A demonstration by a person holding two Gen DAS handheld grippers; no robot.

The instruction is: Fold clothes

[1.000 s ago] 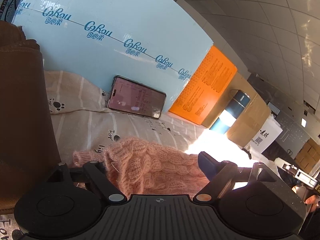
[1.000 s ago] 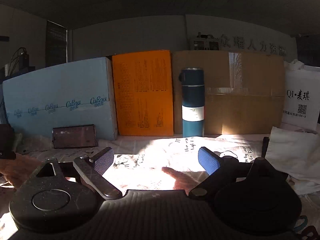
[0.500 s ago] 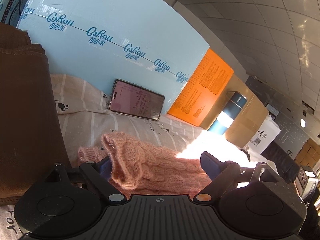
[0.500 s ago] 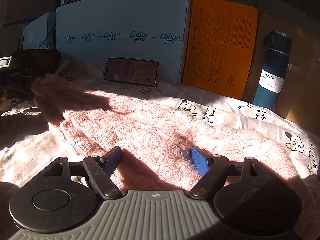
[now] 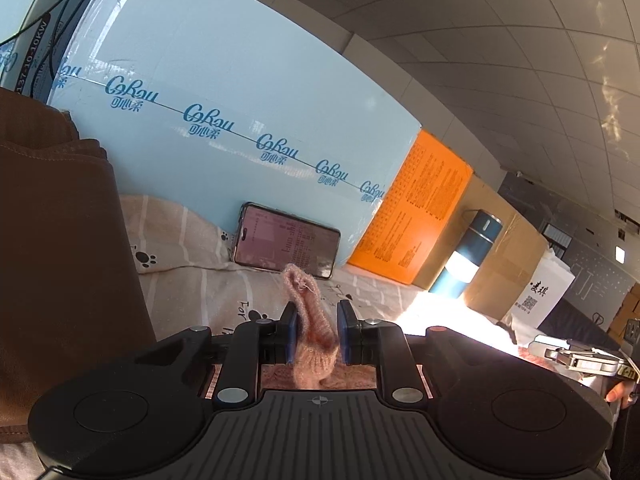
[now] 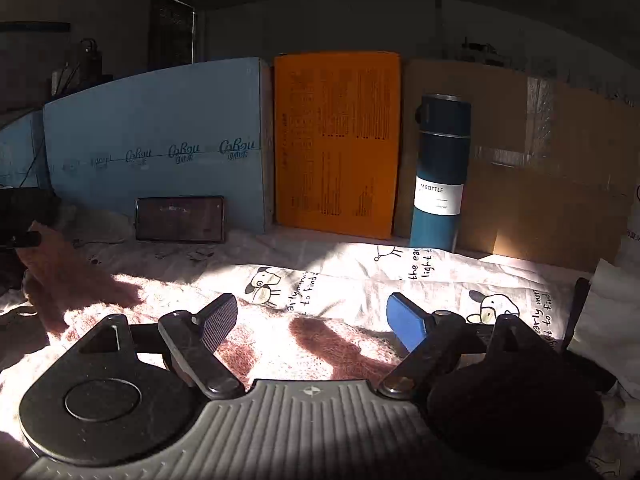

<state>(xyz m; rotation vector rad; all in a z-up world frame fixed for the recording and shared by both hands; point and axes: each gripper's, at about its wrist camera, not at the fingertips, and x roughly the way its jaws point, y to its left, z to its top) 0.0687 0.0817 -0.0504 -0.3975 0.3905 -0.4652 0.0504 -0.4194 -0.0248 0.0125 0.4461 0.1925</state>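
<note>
A pink knitted sweater (image 6: 280,344) lies spread on the printed bedsheet (image 6: 360,276) in sunlight. My left gripper (image 5: 316,330) is shut on a pinched fold of the pink sweater (image 5: 310,316), which sticks up between the blue pads. In the right wrist view that lifted end of the sweater (image 6: 60,272) hangs at the far left. My right gripper (image 6: 312,320) is open and empty, low over the middle of the sweater.
A phone (image 6: 180,219) leans on a light blue box (image 6: 160,160). An orange box (image 6: 336,144), a blue bottle (image 6: 438,176) and a cardboard box (image 6: 540,184) stand along the back. A brown garment (image 5: 60,248) rises at left. A white bag (image 6: 608,320) is at right.
My left gripper has shut on the sweater's edge and lifted it. My right gripper stayed open and tilted back up to look level across the bed.
</note>
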